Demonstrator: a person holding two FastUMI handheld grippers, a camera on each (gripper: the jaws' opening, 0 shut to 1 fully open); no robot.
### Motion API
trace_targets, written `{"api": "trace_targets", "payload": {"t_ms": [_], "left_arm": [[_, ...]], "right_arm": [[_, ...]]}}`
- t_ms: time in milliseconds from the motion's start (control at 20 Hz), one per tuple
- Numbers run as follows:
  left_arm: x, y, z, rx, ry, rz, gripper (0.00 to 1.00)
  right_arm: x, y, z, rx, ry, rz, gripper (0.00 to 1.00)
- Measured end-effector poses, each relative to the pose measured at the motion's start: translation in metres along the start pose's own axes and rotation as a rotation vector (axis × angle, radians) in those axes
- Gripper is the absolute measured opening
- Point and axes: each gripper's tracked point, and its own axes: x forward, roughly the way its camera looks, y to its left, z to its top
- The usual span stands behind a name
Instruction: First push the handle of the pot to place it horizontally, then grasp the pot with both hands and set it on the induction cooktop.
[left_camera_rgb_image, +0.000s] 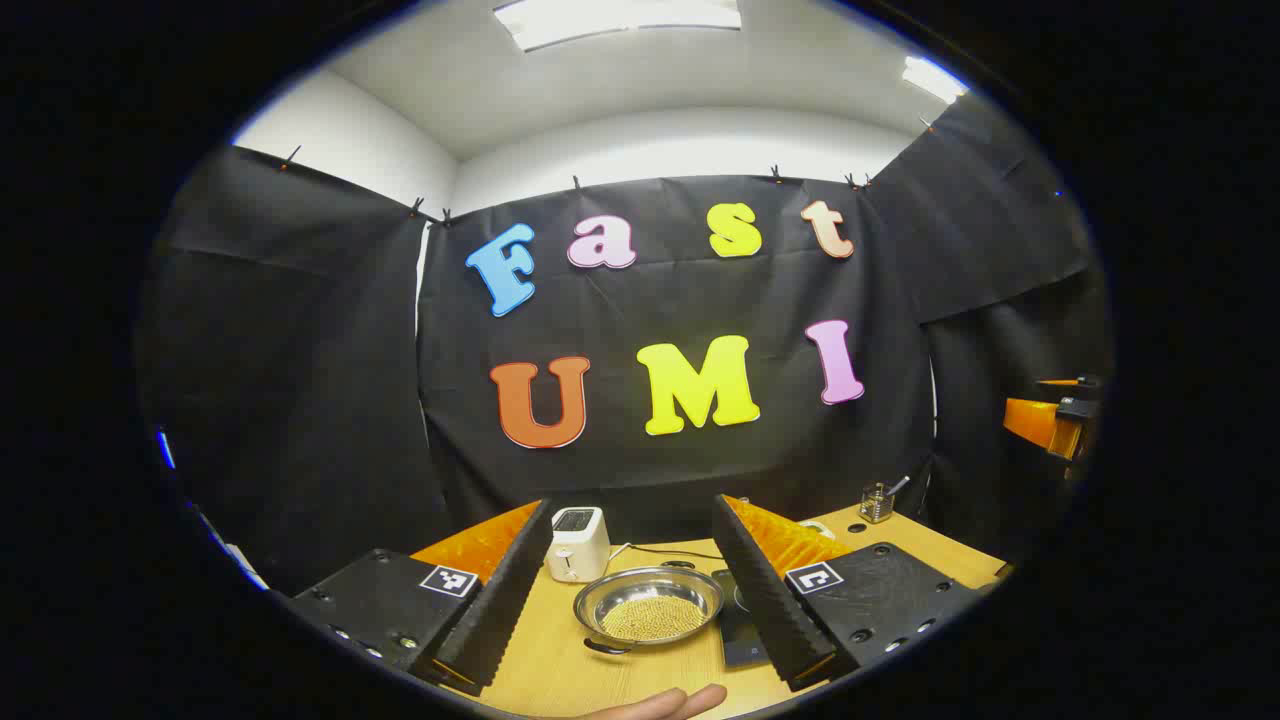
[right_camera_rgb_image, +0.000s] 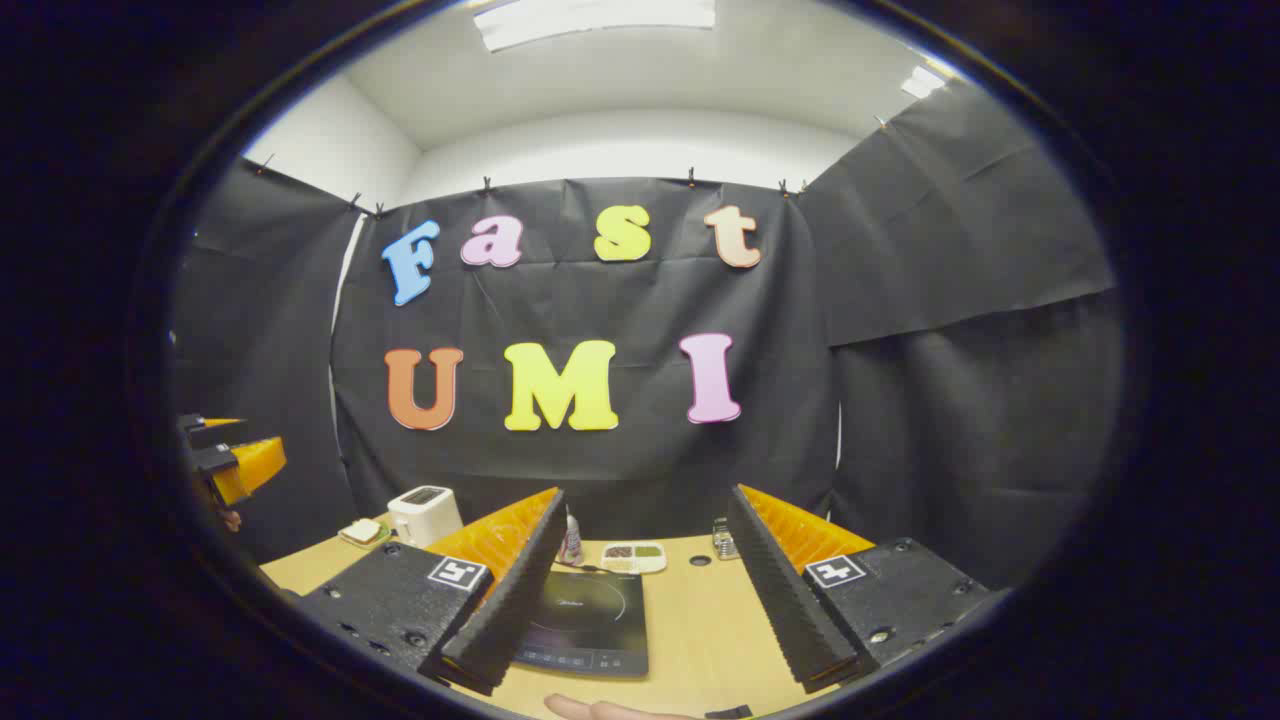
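Wooden table (left_camera_rgb_image: 560, 670) in a black-draped booth. Pot (left_camera_rgb_image: 648, 606) sits beside cooktop (right_camera_rgb_image: 585, 622), not on it. Left gripper (left_camera_rgb_image: 625, 600) and right gripper (right_camera_rgb_image: 640, 600) both spread, empty; nothing begun, apparently.

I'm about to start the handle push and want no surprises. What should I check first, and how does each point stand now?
1. Left gripper jaws open: ok.
2. Right gripper jaws open: ok.
3. Pot on the table, untouched: ok.
4. Pot handle reachable, pointing toward the camera: ok; not yet horizontal.
5. Induction cooktop top bare, ready for the pot: ok.
6. Pot holds loose yellowish grains; spill risk when pushed: cannot tell.
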Motion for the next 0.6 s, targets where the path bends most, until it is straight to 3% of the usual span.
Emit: {"api": "trace_targets", "payload": {"t_ms": [200,600], "left_arm": [[-0.005,-0.015,0.008,-0.028,-0.018,-0.028,0.95],[-0.002,-0.011,0.006,-0.056,-0.011,-0.006,0.95]], "right_arm": [[0.002,-0.014,-0.002,-0.013,-0.002,-0.015,0.96],[0.001,-0.018,-0.003,-0.004,-0.009,-0.018,0.96]]}}
